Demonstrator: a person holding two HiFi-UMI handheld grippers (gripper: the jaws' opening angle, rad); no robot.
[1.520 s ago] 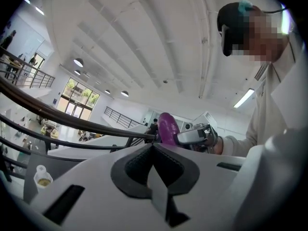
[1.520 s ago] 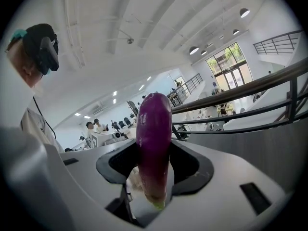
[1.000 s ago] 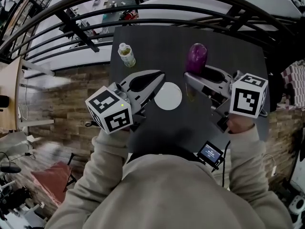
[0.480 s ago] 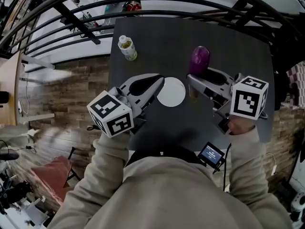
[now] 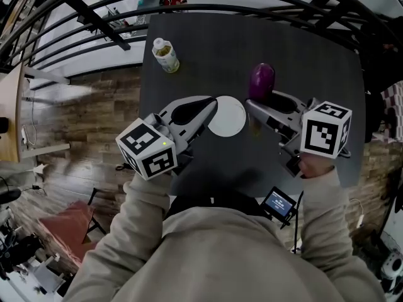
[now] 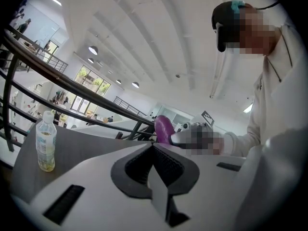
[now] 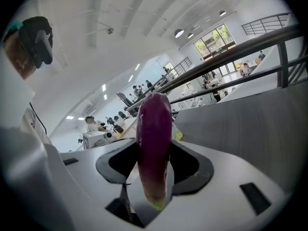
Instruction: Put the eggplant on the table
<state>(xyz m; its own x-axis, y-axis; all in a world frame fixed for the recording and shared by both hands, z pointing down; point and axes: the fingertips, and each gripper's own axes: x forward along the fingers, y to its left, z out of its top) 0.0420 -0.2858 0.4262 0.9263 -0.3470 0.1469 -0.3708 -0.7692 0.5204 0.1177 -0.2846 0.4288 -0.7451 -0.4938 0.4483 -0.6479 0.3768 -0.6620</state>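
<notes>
A purple eggplant [image 5: 261,82] [image 7: 154,150] stands upright between the jaws of my right gripper [image 5: 252,107], which is shut on it above the dark table [image 5: 302,55]. Its green stem end points down in the right gripper view. My left gripper [image 5: 213,104] is shut with nothing in it, its tips over the rim of a white plate [image 5: 228,119]. In the left gripper view the eggplant [image 6: 163,128] shows beyond the closed jaws.
A bottle of yellowish drink [image 5: 165,55] [image 6: 46,142] stands at the table's far left. Black railings [image 5: 94,24] run past the far edge. A small device with a lit screen [image 5: 278,202] hangs near the person's waist. Wooden floor lies to the left.
Both grippers have sunk toward the table, the right one carrying the eggplant with it. The jaws of both stand as before.
</notes>
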